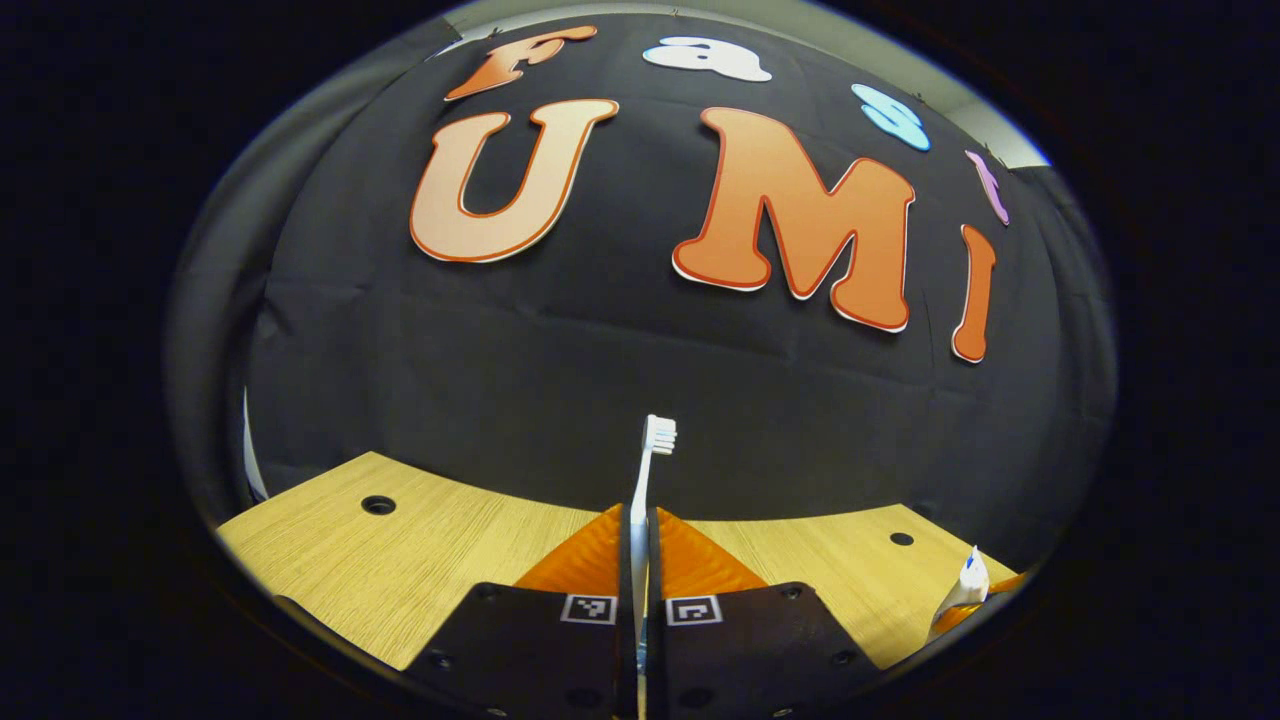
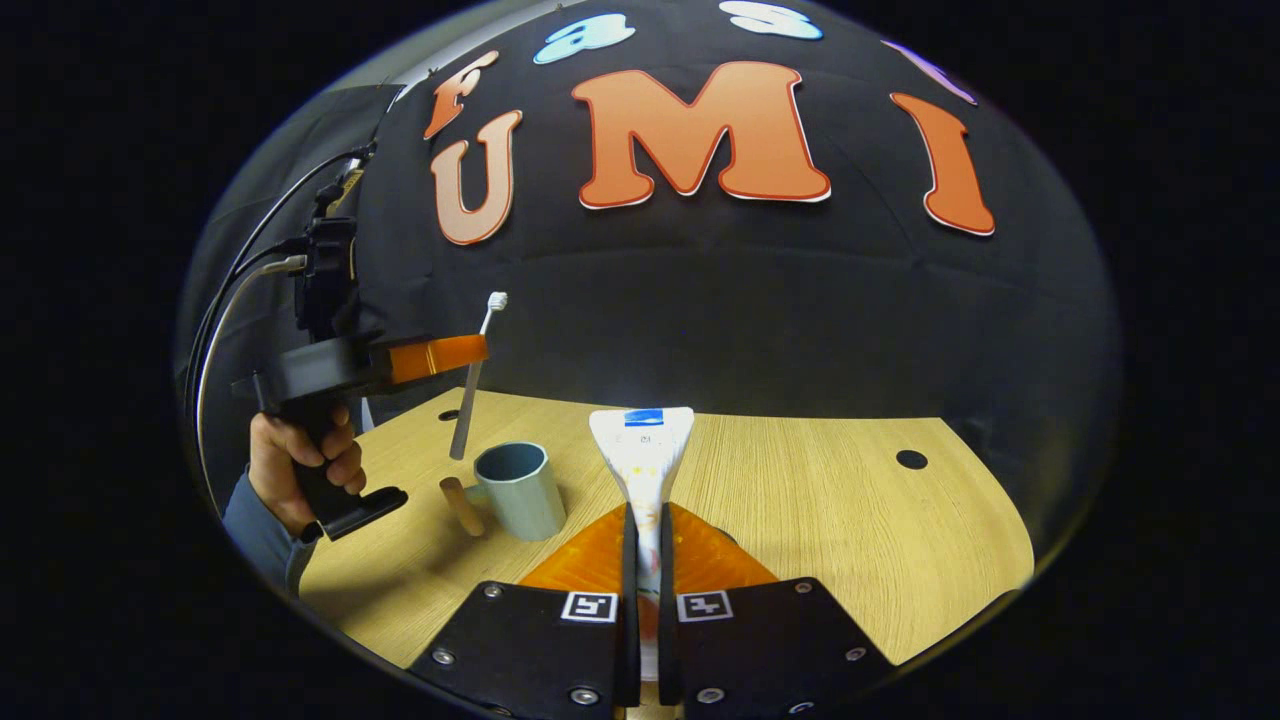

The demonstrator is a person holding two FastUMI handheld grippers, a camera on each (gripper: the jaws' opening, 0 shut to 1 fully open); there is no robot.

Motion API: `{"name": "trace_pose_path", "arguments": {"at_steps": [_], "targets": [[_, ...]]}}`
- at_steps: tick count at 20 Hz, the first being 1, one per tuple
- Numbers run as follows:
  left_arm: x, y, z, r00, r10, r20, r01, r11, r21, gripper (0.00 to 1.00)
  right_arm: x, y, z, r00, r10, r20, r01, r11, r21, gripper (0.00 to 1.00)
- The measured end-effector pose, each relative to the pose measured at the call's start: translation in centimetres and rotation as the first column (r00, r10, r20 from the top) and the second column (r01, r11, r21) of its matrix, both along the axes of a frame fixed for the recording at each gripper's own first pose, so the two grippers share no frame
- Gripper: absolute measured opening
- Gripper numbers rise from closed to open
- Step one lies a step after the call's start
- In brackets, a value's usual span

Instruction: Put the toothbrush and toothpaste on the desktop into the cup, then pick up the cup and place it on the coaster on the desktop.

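Note:
My left gripper (image 1: 640,515) is shut on a white toothbrush (image 1: 652,450) that stands upright, bristle head on top. In the right gripper view that left gripper (image 2: 478,350) hovers above the table with the toothbrush (image 2: 470,400) hanging through it, its lower end just left of and behind the cup. The pale blue-grey cup (image 2: 520,490) stands upright on the wooden desktop (image 2: 830,500), its wooden handle (image 2: 460,505) pointing left. My right gripper (image 2: 645,510) is shut on a white toothpaste tube (image 2: 642,450), flat end forward, to the right of the cup. The tube (image 1: 965,585) also appears at the left gripper view's right edge.
A hand (image 2: 300,460) in a blue sleeve holds the left gripper's black handle, with cables running up from it. Round holes (image 2: 911,459) (image 1: 378,505) are set in the desktop near its back corners. The black cloth wall stands right behind the table.

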State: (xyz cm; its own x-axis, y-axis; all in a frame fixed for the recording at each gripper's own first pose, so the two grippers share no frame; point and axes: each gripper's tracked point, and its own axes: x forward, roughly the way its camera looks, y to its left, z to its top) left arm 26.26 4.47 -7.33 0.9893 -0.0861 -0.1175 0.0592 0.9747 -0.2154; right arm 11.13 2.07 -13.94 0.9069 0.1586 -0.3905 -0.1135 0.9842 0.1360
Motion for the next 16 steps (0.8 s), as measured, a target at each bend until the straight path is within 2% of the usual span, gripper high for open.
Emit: {"name": "trace_pose_path", "arguments": {"at_steps": [4,13,16], "targets": [[1.6,-0.7,-0.5,0.999,-0.004,0.035,0.004,1.000,-0.003,0.04,0.7,-0.7,-1.4,1.000,-0.014,-0.027,0.014,1.000,-0.004,0.07],[2.2,-2.1,-4.1,0.998,-0.035,-0.047,0.032,0.998,-0.046,0.04,1.7,-0.2,0.6,0.998,-0.005,0.057,0.006,1.000,-0.024,0.07],[2.5,-2.8,-4.9,0.997,-0.050,-0.063,0.047,0.997,-0.059,0.04,1.9,-0.5,1.0,0.998,-0.027,0.065,0.029,0.999,-0.029,0.07]]}}
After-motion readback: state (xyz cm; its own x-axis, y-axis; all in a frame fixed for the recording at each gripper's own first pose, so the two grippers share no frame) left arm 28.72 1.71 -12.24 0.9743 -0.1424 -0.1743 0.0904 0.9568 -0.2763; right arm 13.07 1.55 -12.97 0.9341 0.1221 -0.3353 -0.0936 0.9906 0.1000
